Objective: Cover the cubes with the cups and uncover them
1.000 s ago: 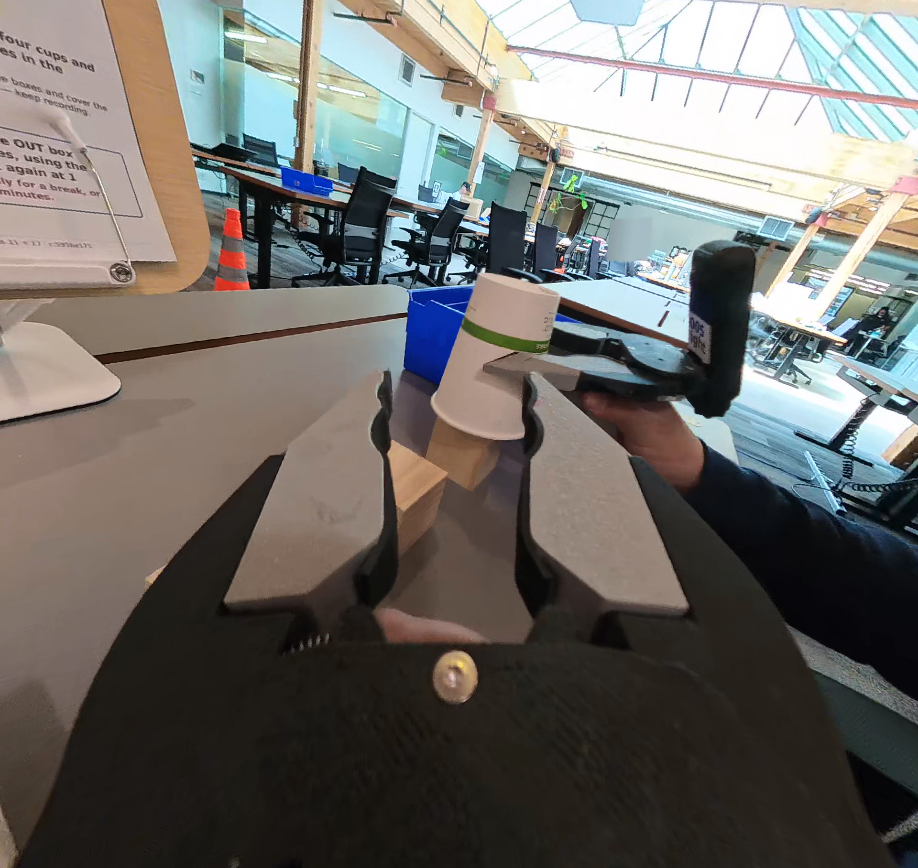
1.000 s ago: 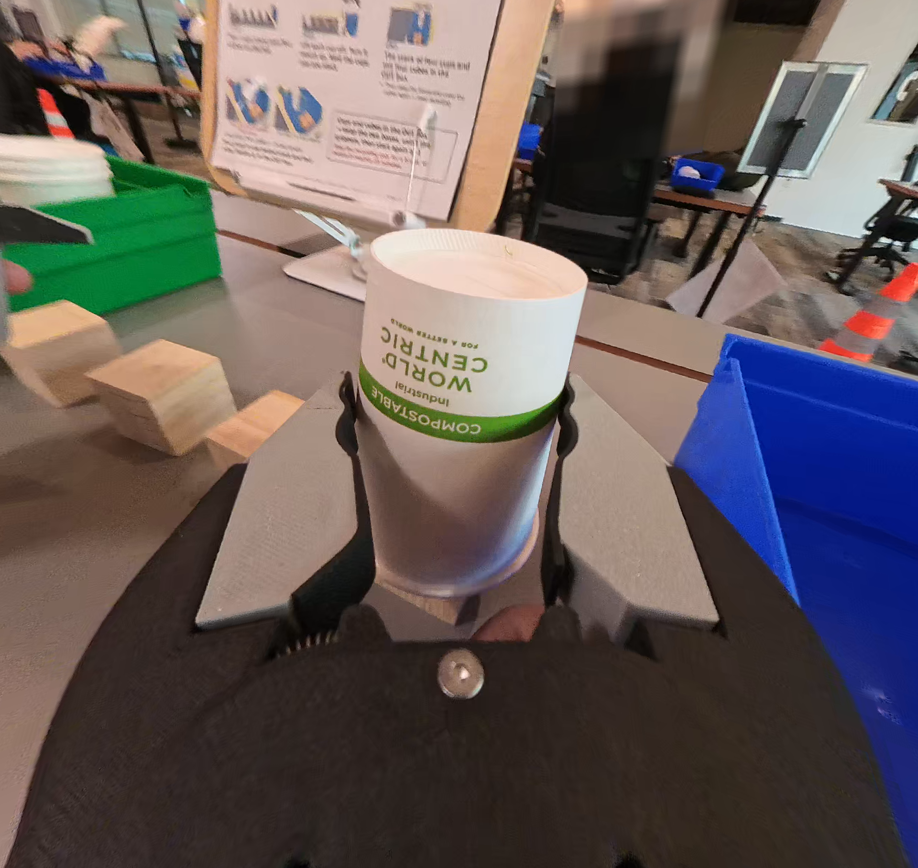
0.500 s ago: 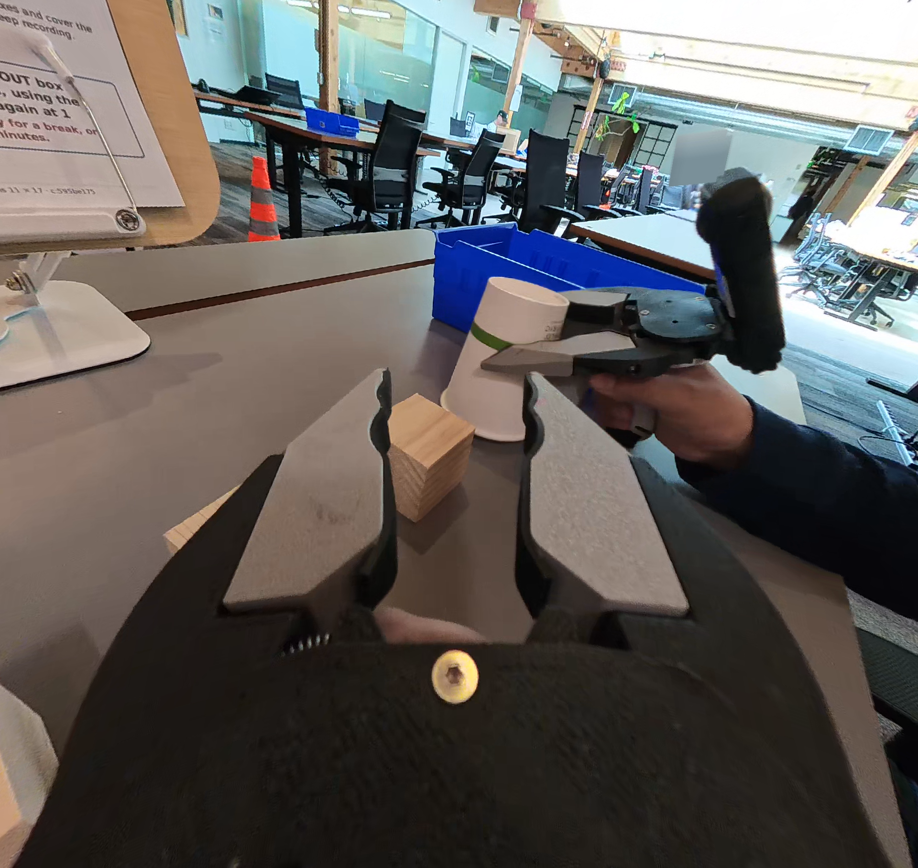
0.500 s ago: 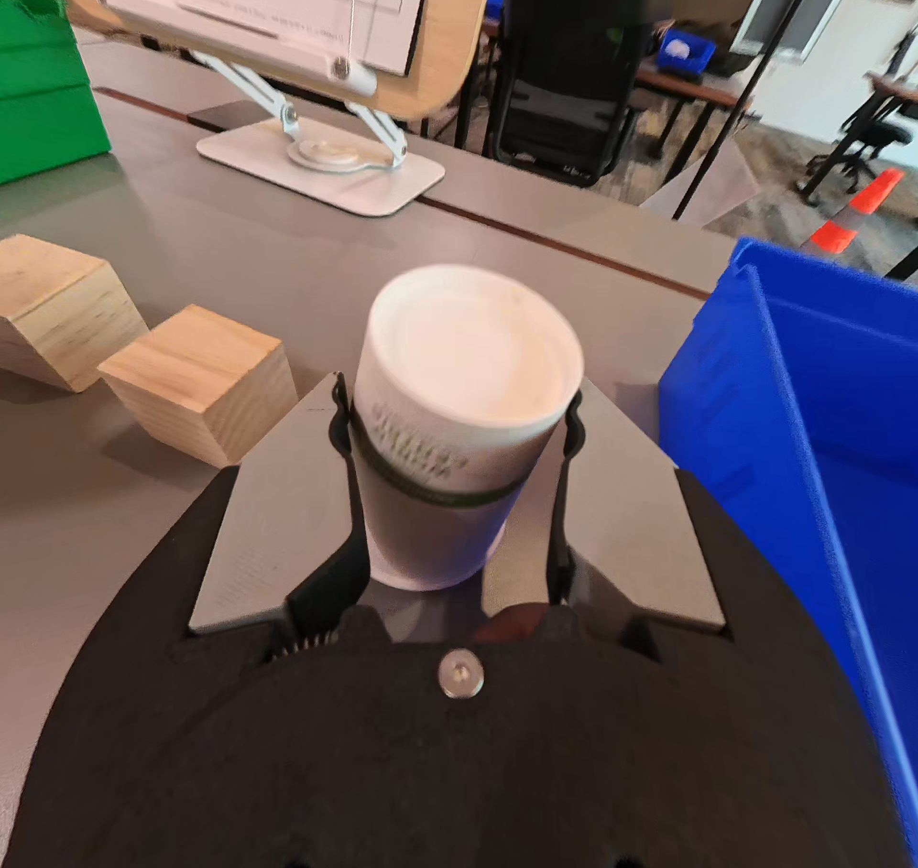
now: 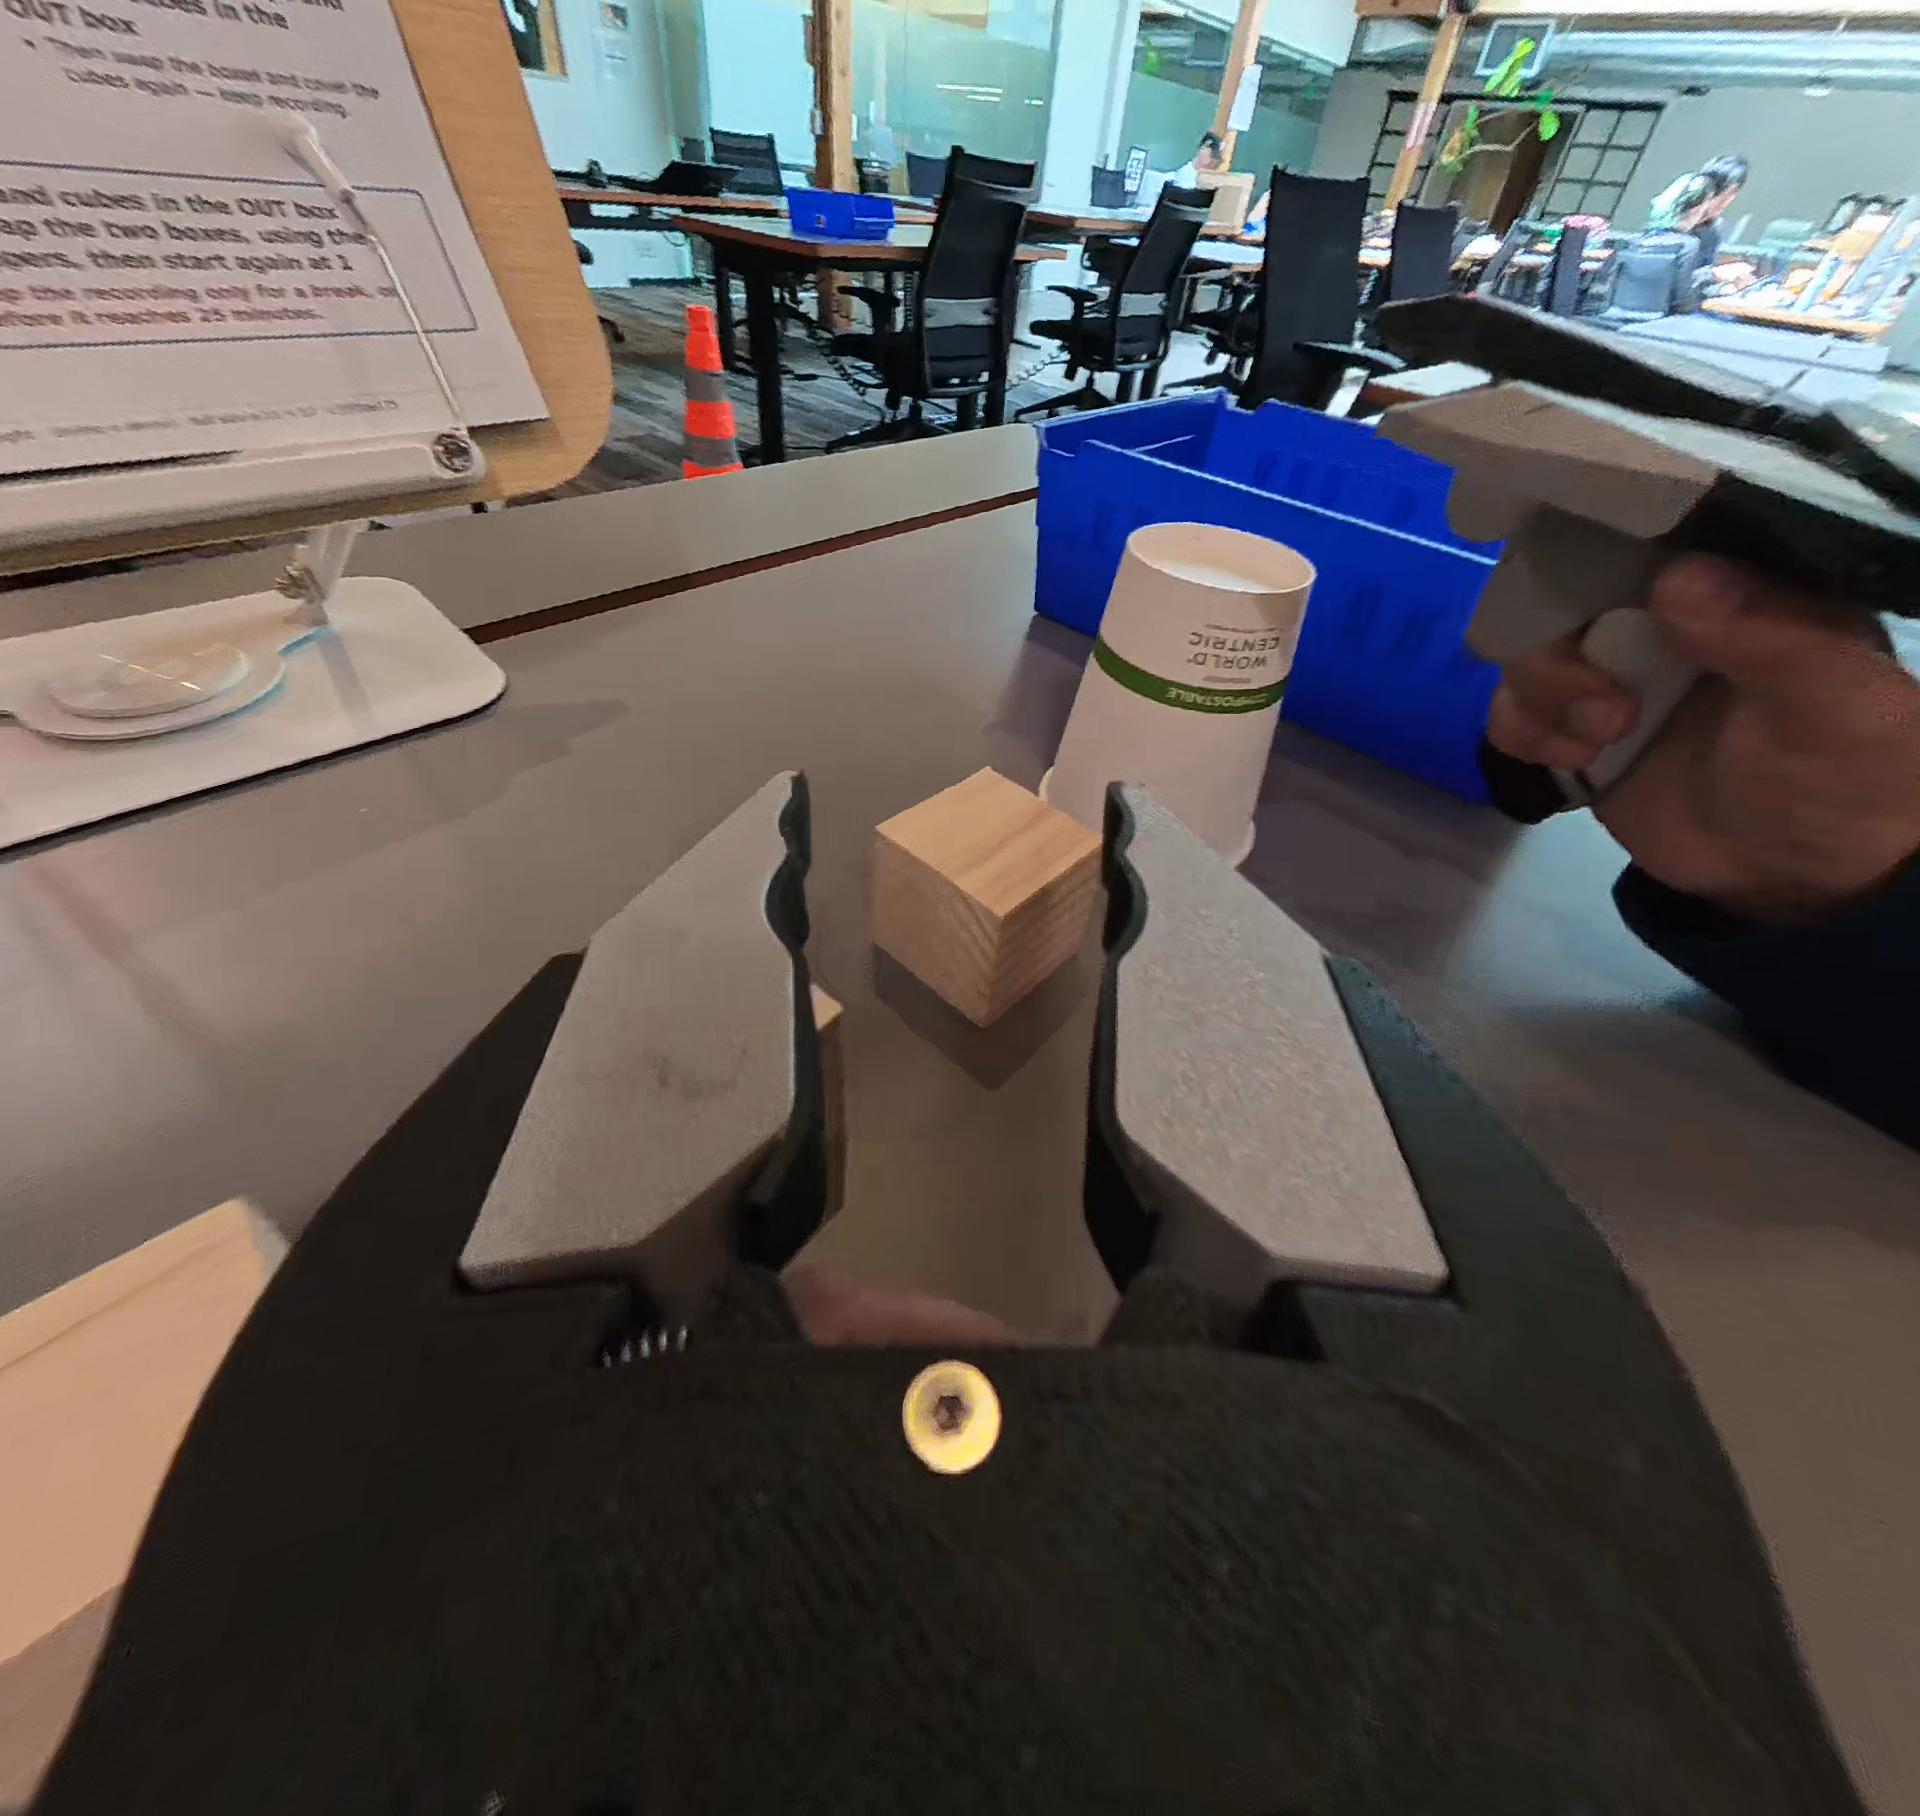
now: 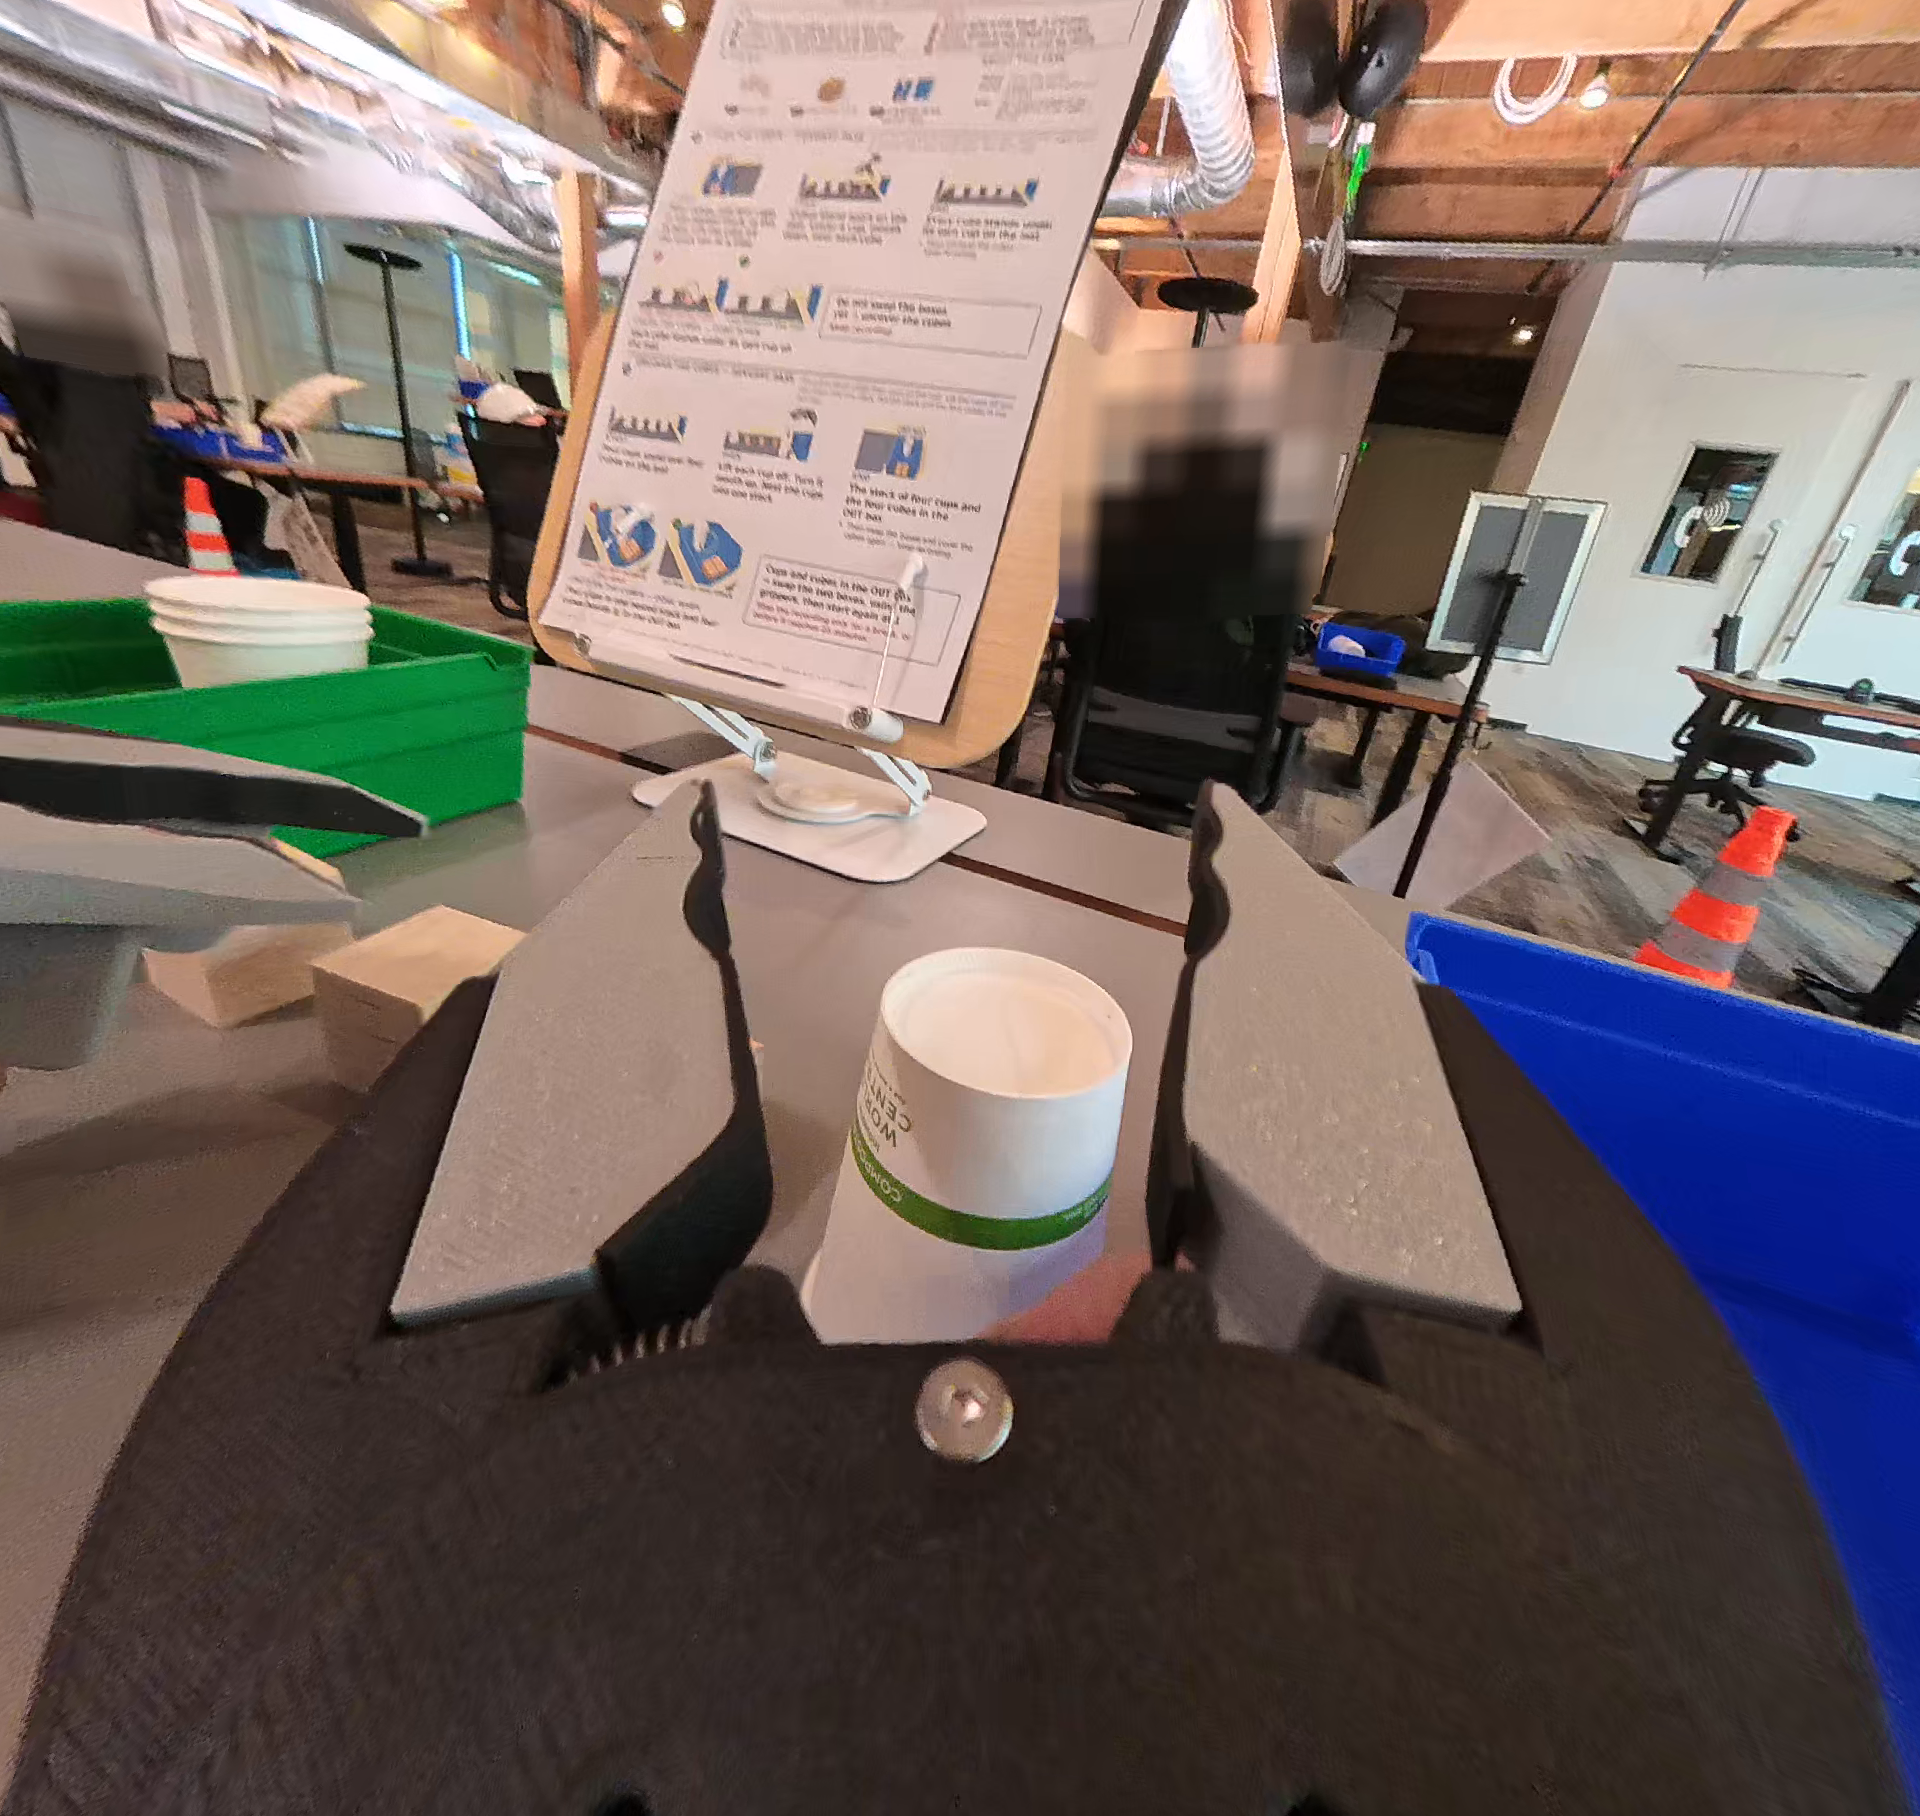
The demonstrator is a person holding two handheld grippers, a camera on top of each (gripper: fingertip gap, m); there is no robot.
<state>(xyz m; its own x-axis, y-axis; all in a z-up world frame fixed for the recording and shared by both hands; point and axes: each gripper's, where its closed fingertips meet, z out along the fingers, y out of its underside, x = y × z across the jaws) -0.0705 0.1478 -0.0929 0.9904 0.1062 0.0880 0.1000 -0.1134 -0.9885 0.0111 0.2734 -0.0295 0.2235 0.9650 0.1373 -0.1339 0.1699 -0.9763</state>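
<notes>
While both my claws hang over the grey table (image 5: 312, 935), the stock reads as follows.

Left claw (image 5: 951, 862): jaws part-way apart, nothing gripped. One wooden cube (image 5: 982, 893) stands on the table between the fingertips, close to the right finger, with a clear gap to the left pad; I cannot tell whether the right pad touches it. A second cube (image 5: 826, 1039) shows as a sliver behind the left finger, a third (image 5: 94, 1371) lies blurred at the lower left edge.

Right claw (image 6: 951, 893): jaws wide, gripping nothing. One white paper cup with a green band (image 6: 987, 1122) stands upside down on the table below the fingers, clear of both pads. From the left wrist view the same cup (image 5: 1184, 686) sits just beyond the first cube, beside the blue bin (image 5: 1382, 561).

Further items: two cubes (image 6: 395, 977) to the left of the cup; a stack of white cups (image 6: 260, 623) in the green bin (image 6: 312, 727); an instruction sheet on a stand (image 6: 831, 312) at the table's far side.
</notes>
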